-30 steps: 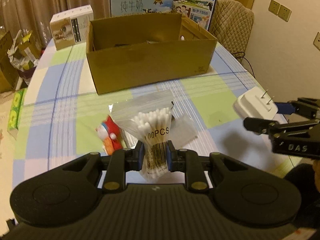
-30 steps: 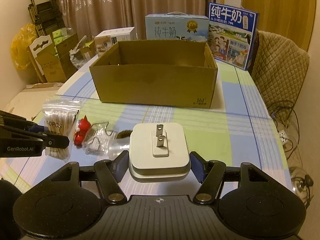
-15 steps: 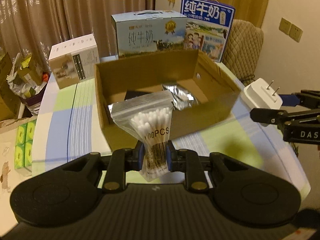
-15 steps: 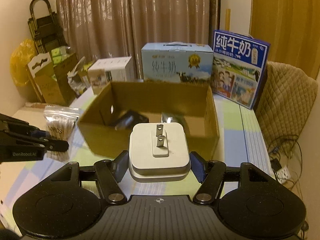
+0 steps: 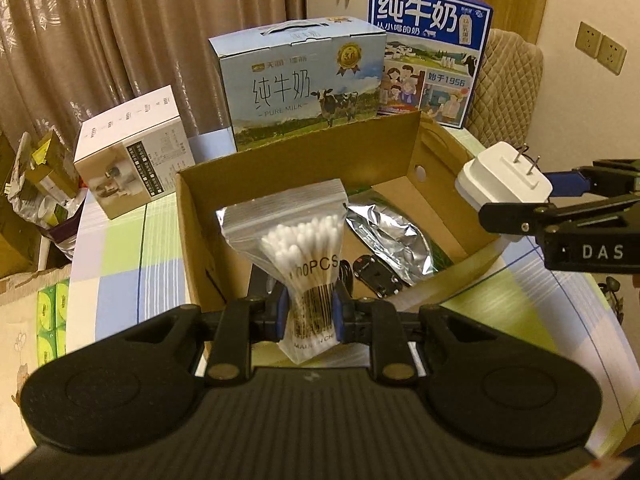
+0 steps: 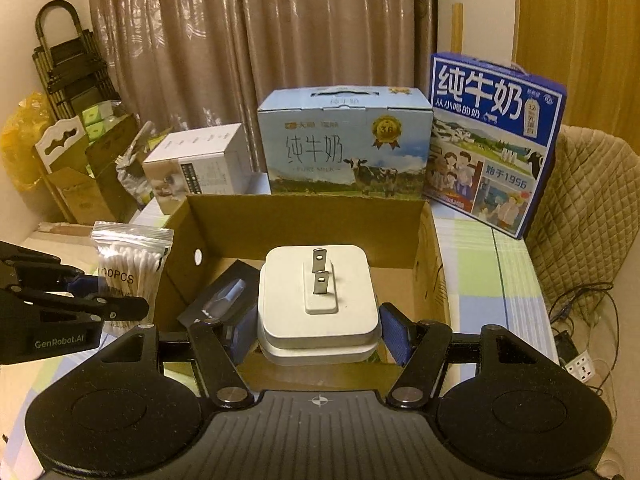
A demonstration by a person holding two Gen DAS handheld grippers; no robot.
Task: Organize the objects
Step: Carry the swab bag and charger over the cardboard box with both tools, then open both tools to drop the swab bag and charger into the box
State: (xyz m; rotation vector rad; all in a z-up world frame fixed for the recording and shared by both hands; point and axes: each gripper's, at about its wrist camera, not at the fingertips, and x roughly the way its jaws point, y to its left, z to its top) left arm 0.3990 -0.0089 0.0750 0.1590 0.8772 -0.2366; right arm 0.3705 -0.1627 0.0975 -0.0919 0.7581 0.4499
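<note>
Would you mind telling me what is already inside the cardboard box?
Inside the cardboard box: a crumpled silver foil pouch, a small black toy car and a black packet. The held cotton swab bag hides the rest.

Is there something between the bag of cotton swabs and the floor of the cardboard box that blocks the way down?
Partly. The cotton swab bag, clamped in the left gripper, hangs above the cardboard box. Beneath it lie a small black toy car and a silver foil pouch; bare floor shows further back.
</note>
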